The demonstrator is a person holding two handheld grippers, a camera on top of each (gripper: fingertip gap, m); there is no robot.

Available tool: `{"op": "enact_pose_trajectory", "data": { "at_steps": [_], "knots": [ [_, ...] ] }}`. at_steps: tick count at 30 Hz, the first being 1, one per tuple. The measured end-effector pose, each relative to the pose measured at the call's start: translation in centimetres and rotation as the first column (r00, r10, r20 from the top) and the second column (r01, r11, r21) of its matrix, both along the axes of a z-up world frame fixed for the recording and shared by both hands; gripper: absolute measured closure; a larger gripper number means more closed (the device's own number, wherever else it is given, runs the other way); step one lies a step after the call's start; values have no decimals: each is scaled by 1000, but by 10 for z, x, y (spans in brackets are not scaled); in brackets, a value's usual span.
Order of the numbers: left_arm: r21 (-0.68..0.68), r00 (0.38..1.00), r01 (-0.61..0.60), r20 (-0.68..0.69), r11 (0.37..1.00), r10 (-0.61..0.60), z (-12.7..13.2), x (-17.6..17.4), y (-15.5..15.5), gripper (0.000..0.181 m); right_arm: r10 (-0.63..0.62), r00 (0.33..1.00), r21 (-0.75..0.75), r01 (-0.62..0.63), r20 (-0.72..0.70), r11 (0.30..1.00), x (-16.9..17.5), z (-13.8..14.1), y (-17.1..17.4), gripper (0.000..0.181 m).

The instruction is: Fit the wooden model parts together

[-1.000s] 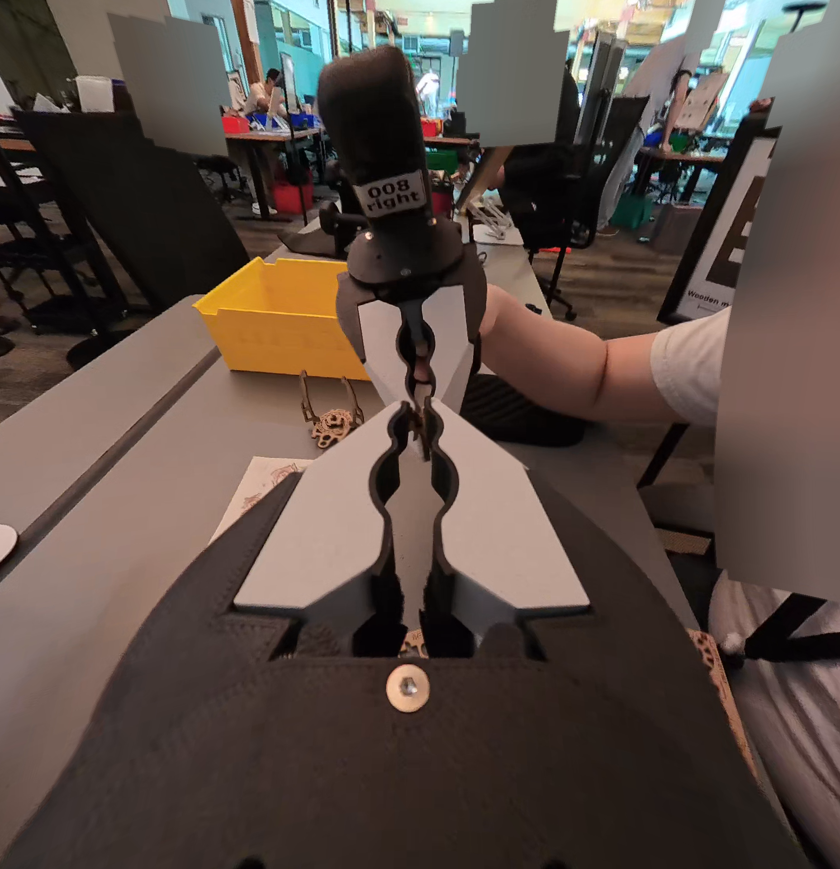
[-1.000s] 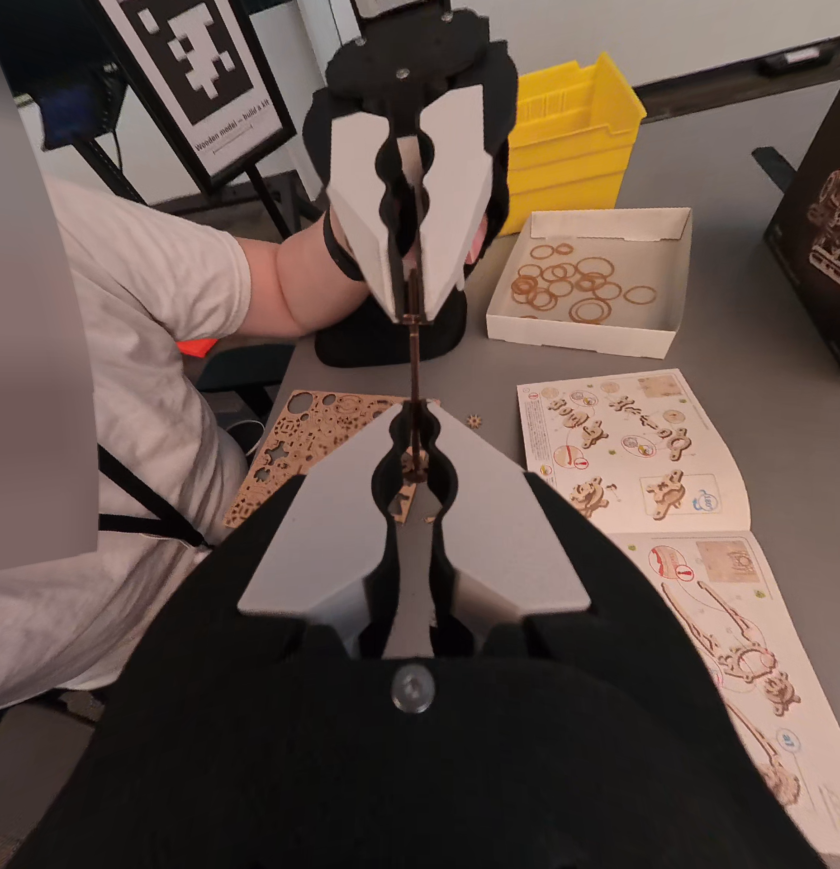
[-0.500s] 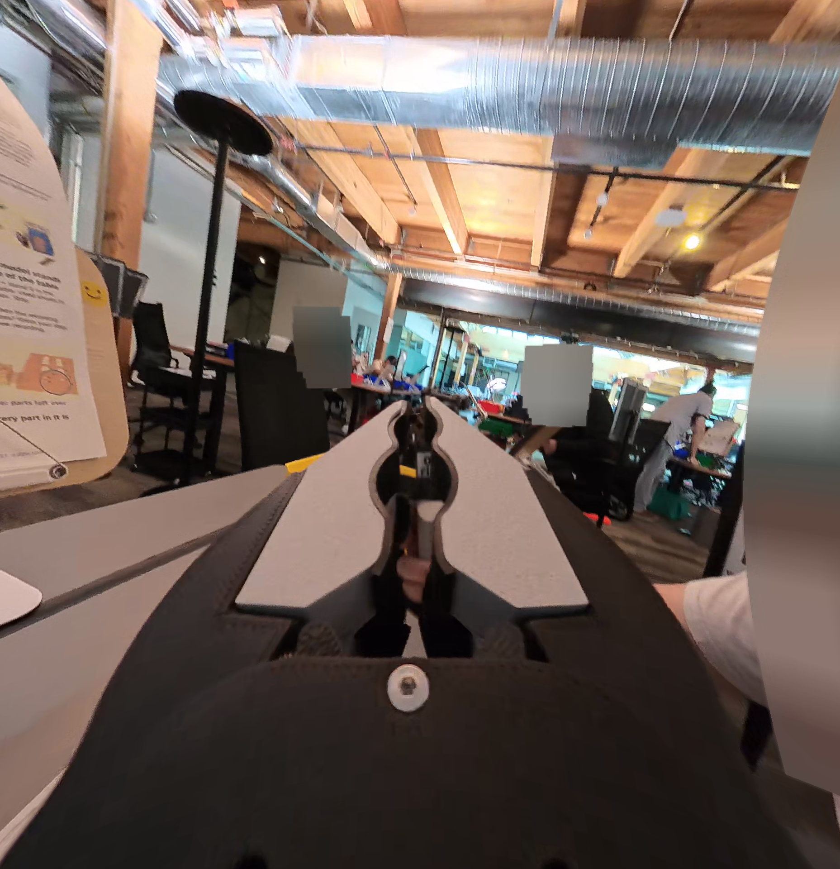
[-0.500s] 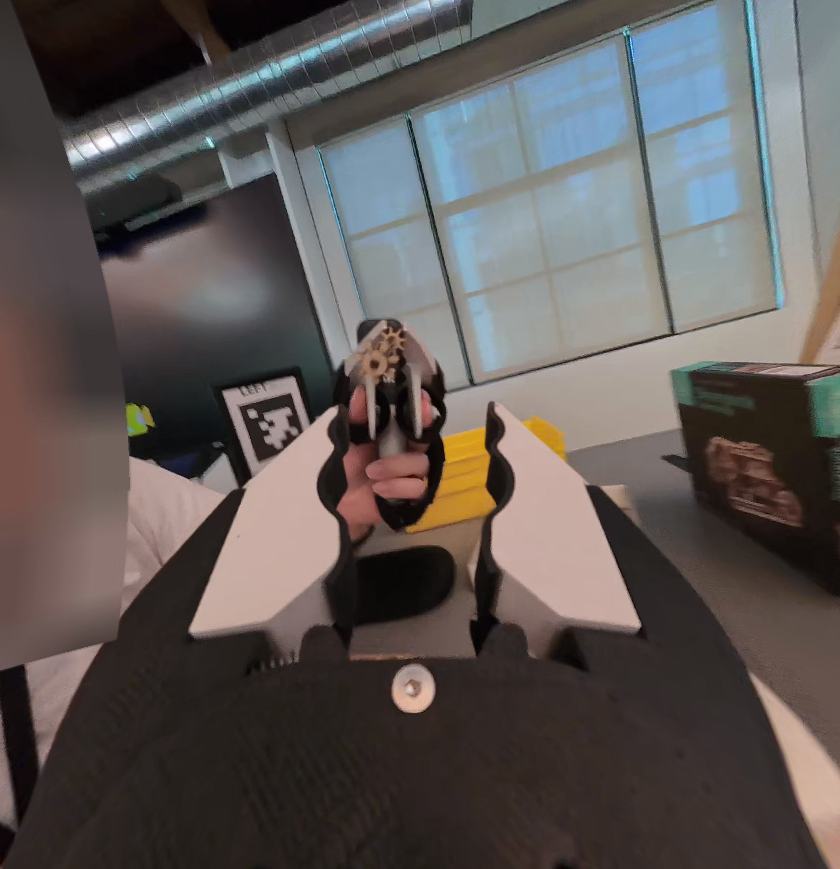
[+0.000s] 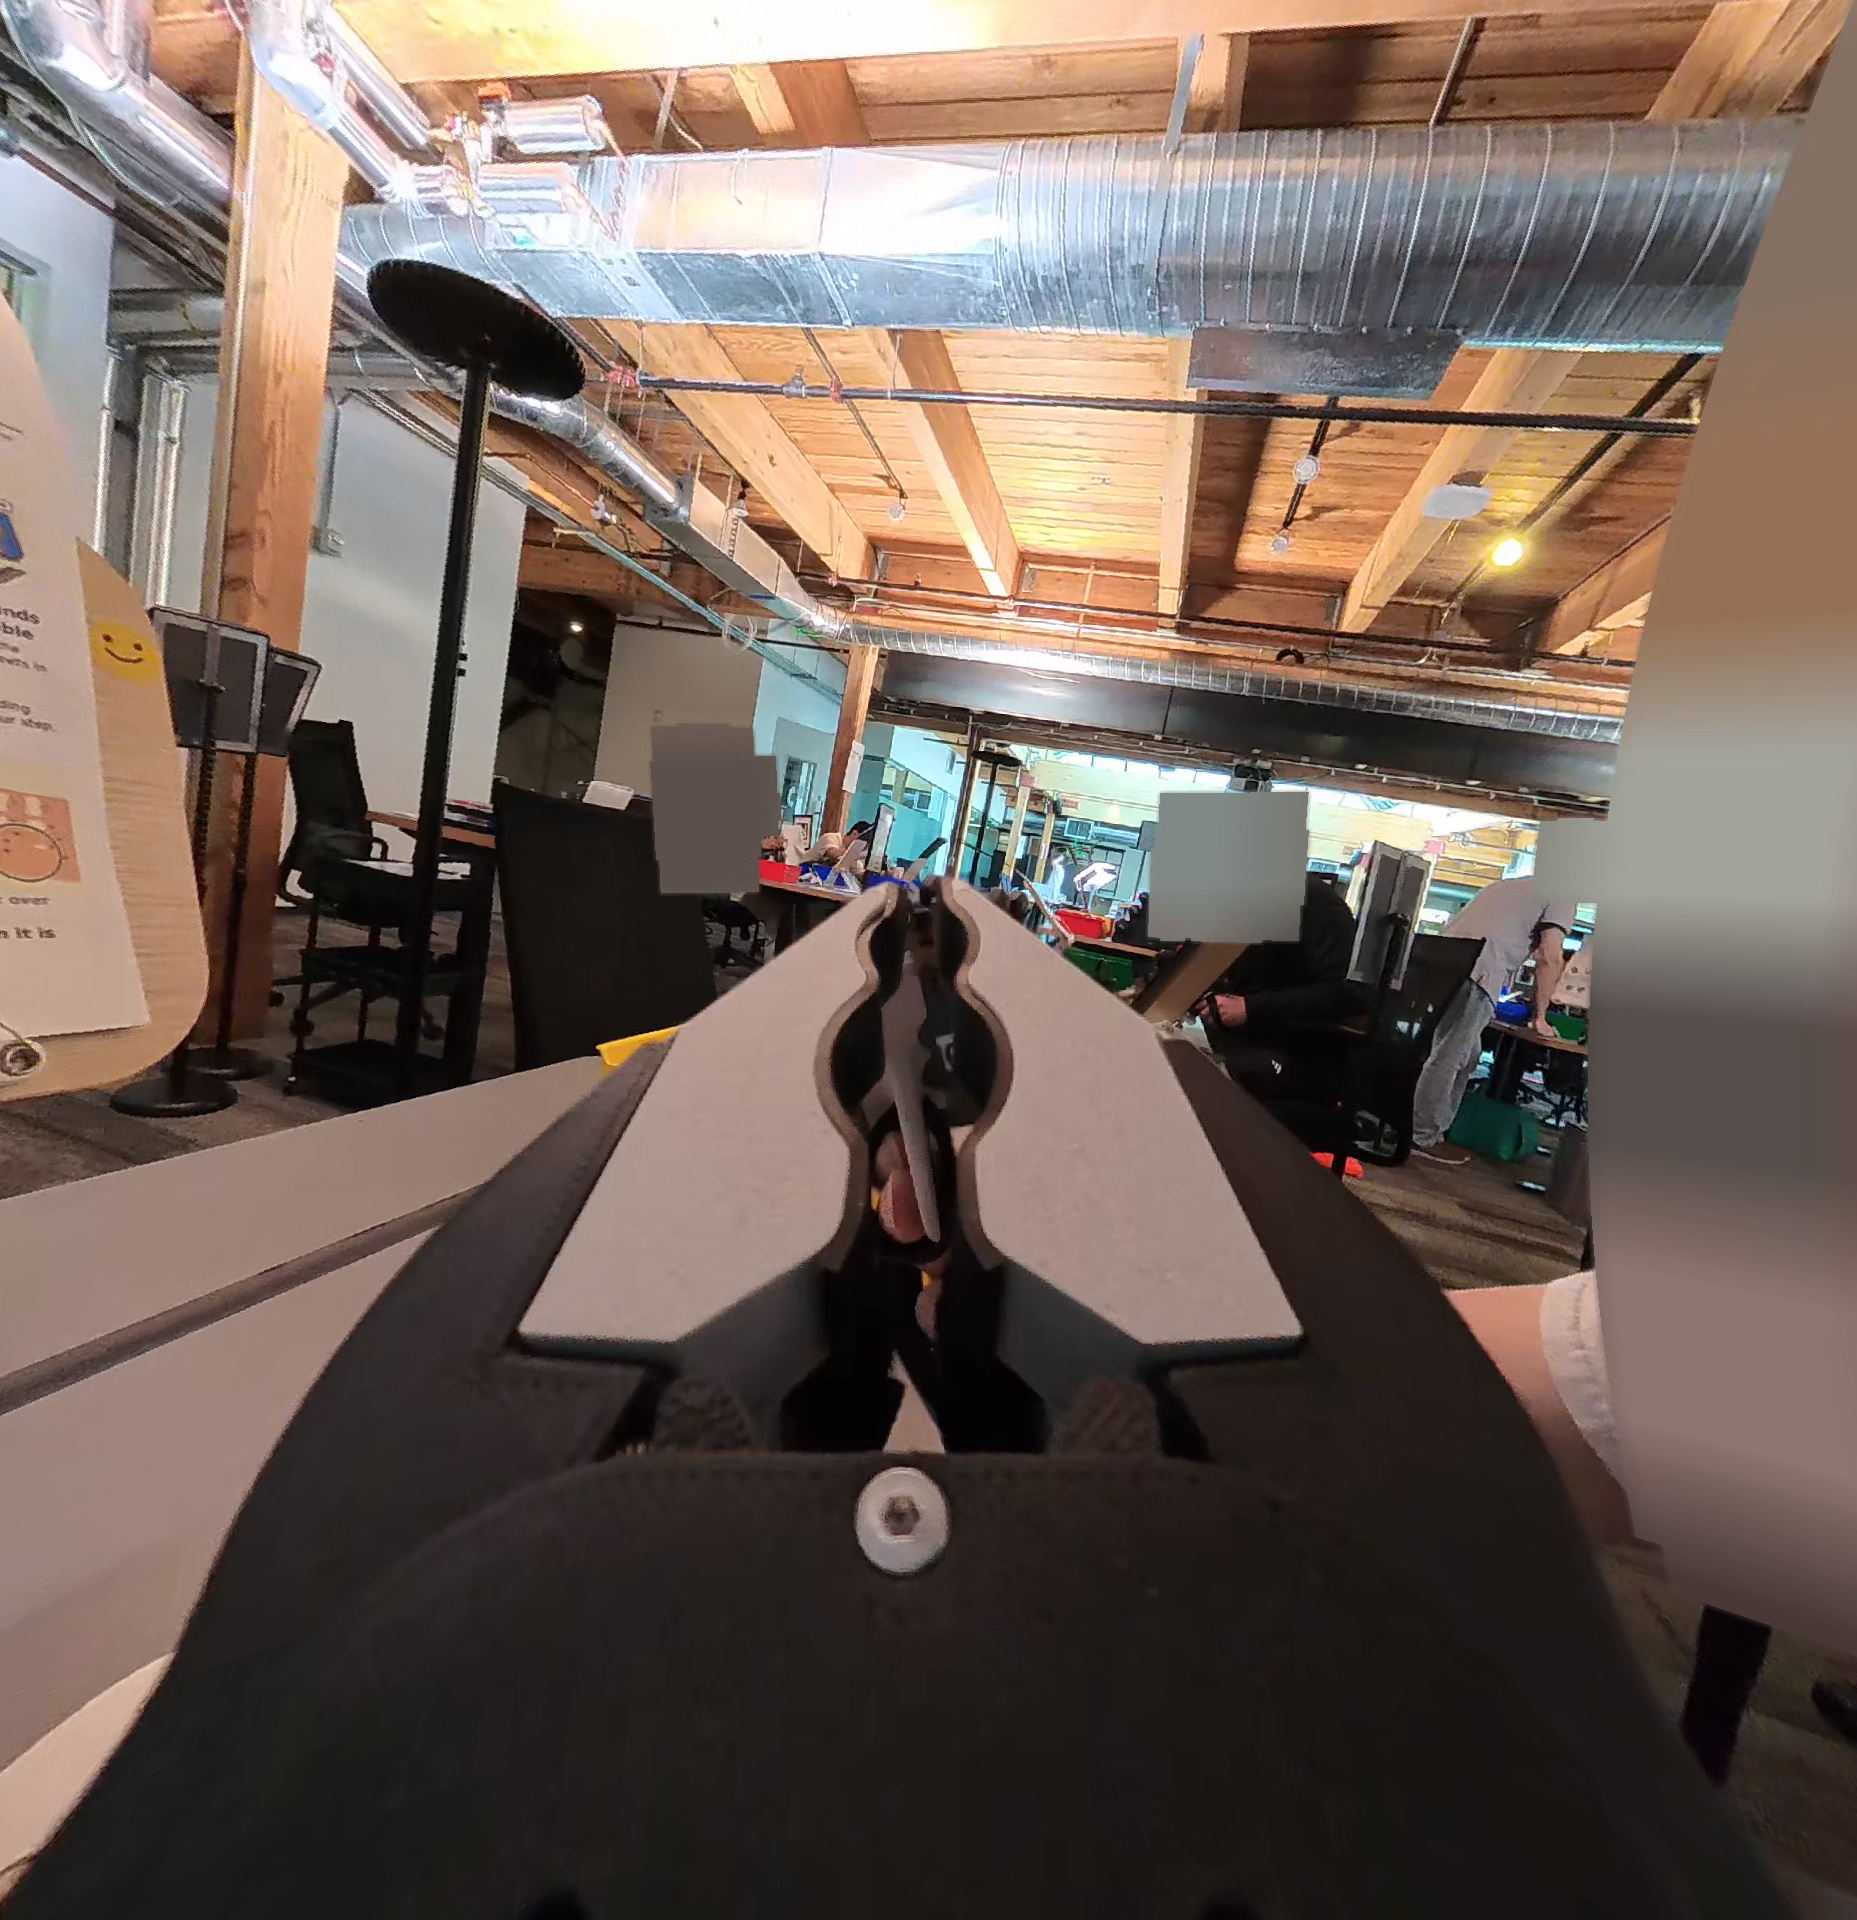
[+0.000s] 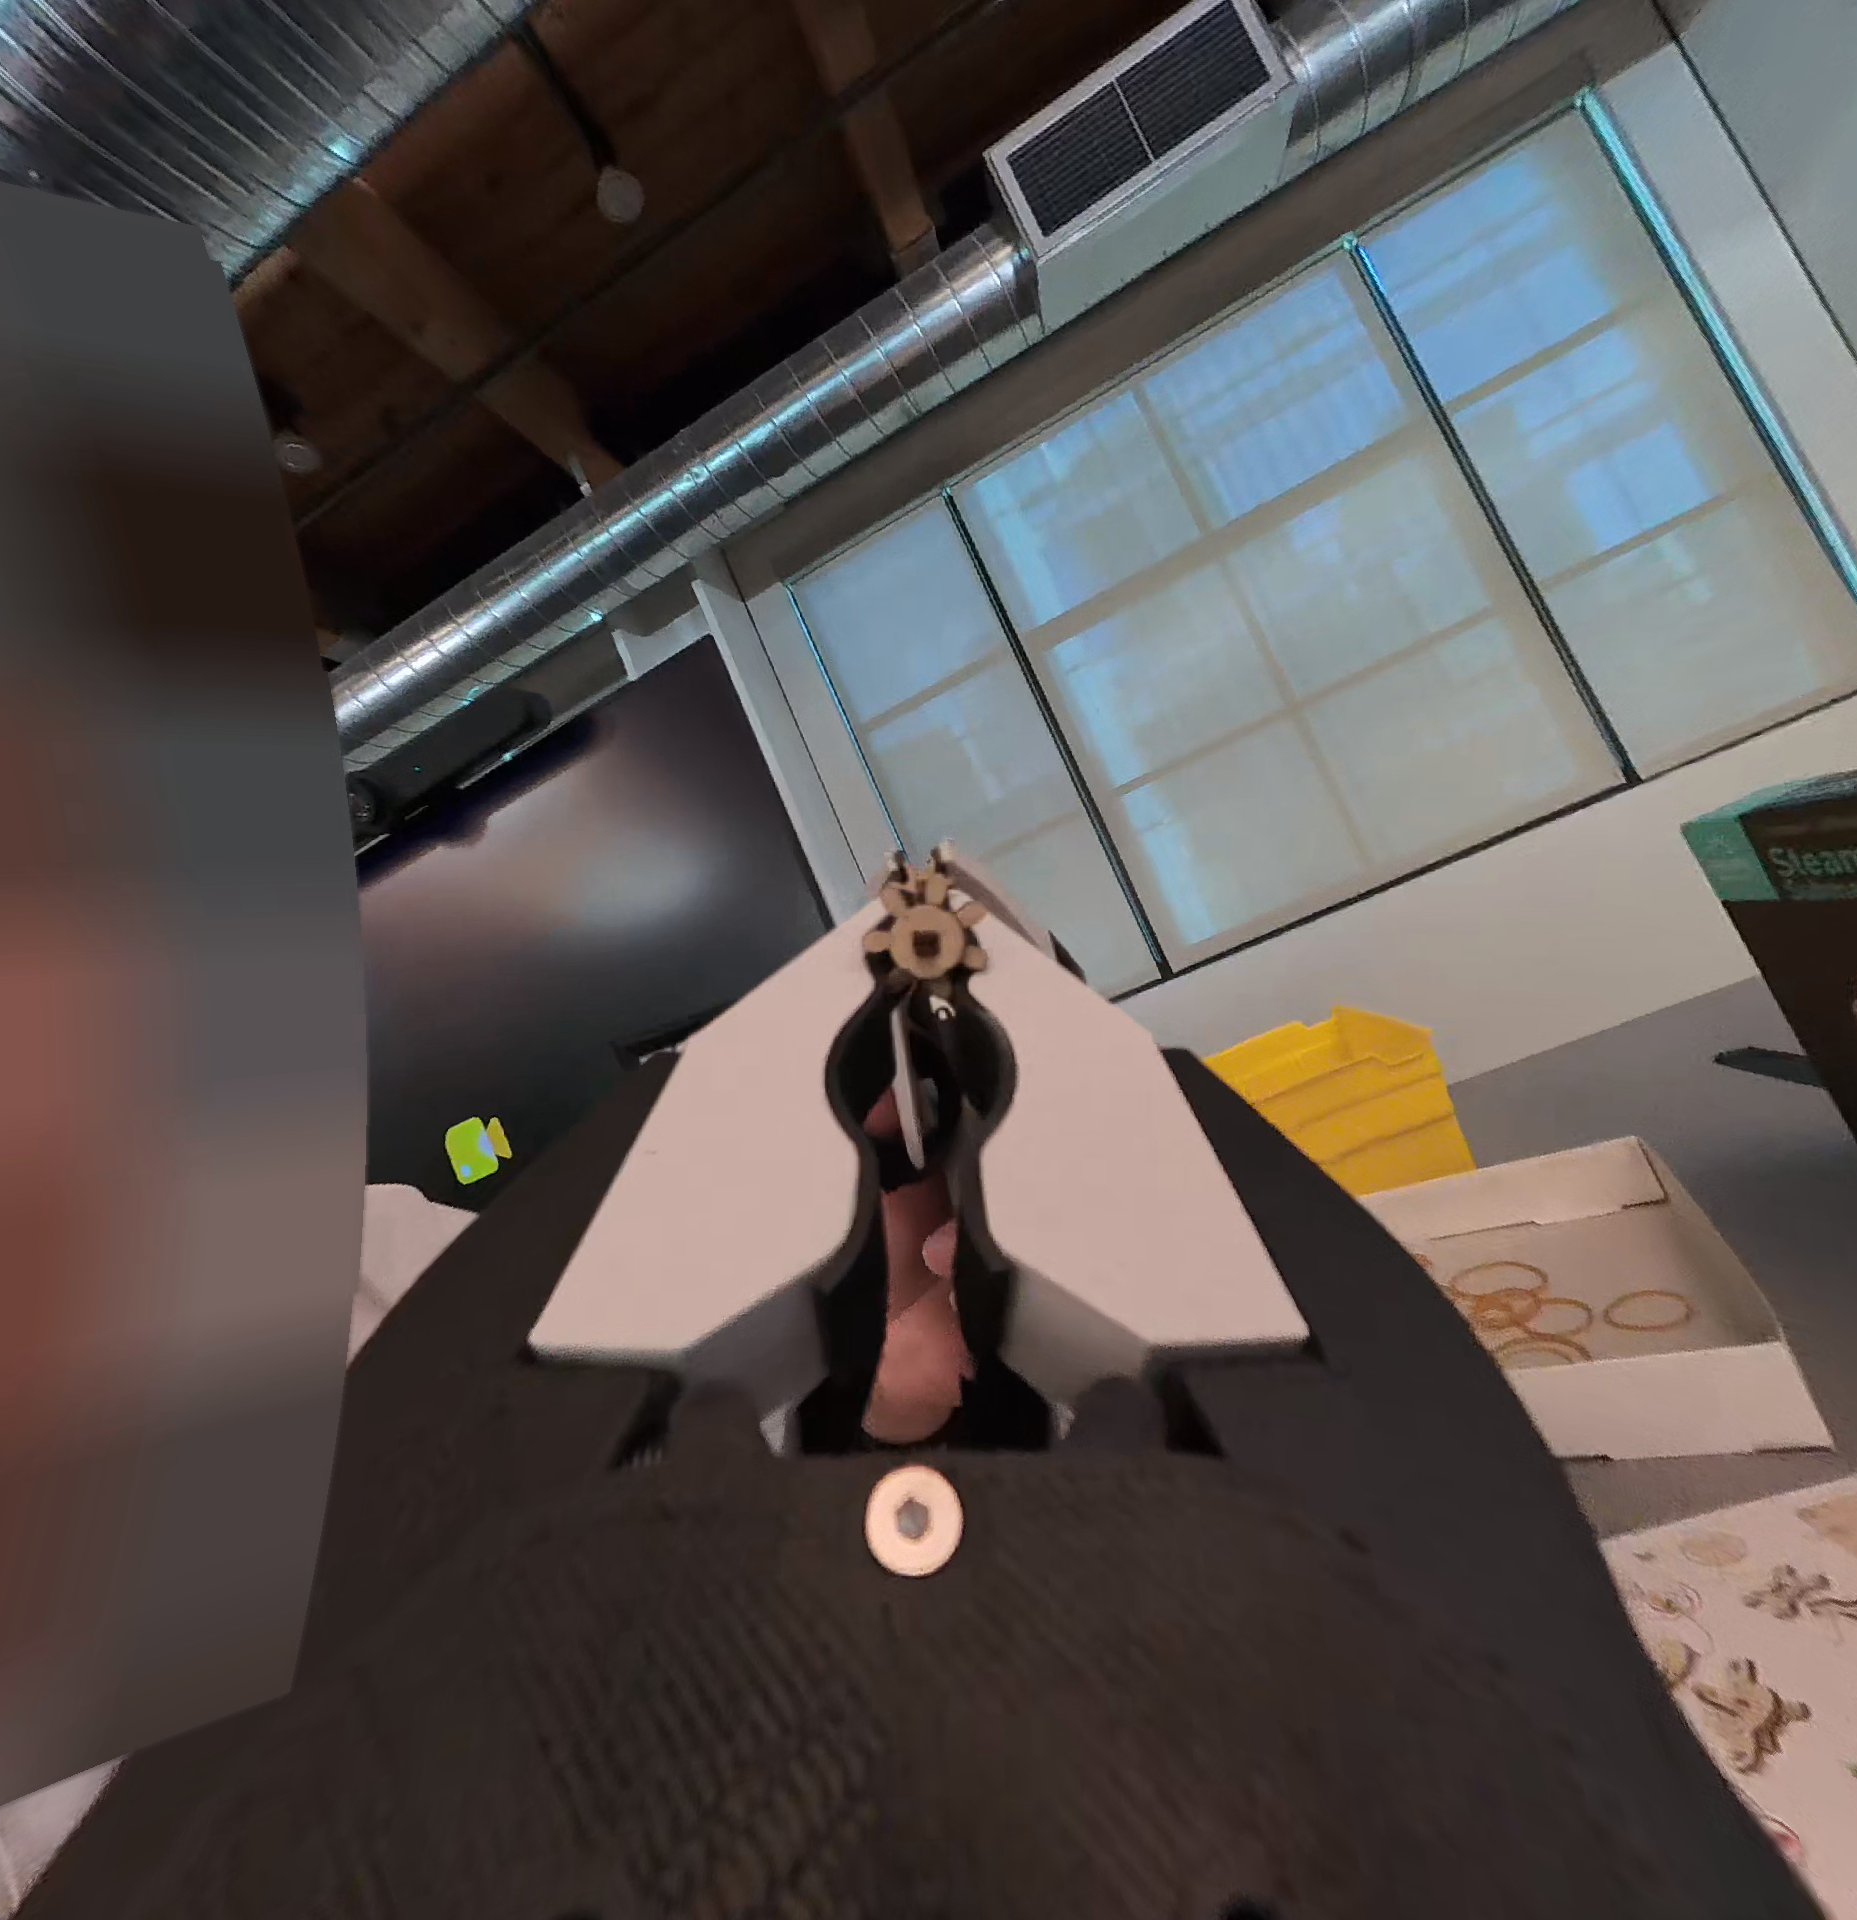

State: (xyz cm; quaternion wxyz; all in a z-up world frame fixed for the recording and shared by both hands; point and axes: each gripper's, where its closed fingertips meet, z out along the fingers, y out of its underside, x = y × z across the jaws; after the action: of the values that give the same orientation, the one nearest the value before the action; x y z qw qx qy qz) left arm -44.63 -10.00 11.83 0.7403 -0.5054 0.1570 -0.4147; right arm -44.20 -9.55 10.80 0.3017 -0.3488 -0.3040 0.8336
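Both grippers are pointing up off the grey table (image 6: 1630, 1049), facing each other tip to tip; white box (image 6: 1672, 1392) of rubber rings and yellow bin (image 6: 1350, 1091) are sitting behind, right gripper (image 6: 919, 914) jaws are pressing together, pinching the small wooden gear piece (image 6: 919, 930) at the tips, left gripper (image 5: 919, 899) jaws are closing tight, contents too hidden to tell

Timber ceiling beams (image 5: 945, 436), silver ducts (image 5: 1111, 218), gridded window (image 6: 1267, 644), grey table (image 5: 176, 1351)

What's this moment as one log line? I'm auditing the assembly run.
left gripper: shut on wooden gear part | right gripper: shut on same part | grippers tip to tip
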Motion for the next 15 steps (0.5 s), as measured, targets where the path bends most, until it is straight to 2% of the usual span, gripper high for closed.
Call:
{"op": "enact_pose_trajectory", "data": {
  "at_steps": [9, 13, 15],
  "knots": [
    [63, 994, 53, -102, 997, -46, 6, 10, -10, 178, -36, 999, 206, 29, 29, 978, 8, 8, -9, 181],
    [60, 960, 118, -261, 991, -98, 8, 13, -16, 177, -69, 996, 339, 47, 53, 940, 12, 9, -13, 181],
    [79, 927, 100, -369, 992, -64, 8, 11, -18, 171, -114, 992, 408, 83, 51, 909, 16, 12, -11, 180]
  ]
}}
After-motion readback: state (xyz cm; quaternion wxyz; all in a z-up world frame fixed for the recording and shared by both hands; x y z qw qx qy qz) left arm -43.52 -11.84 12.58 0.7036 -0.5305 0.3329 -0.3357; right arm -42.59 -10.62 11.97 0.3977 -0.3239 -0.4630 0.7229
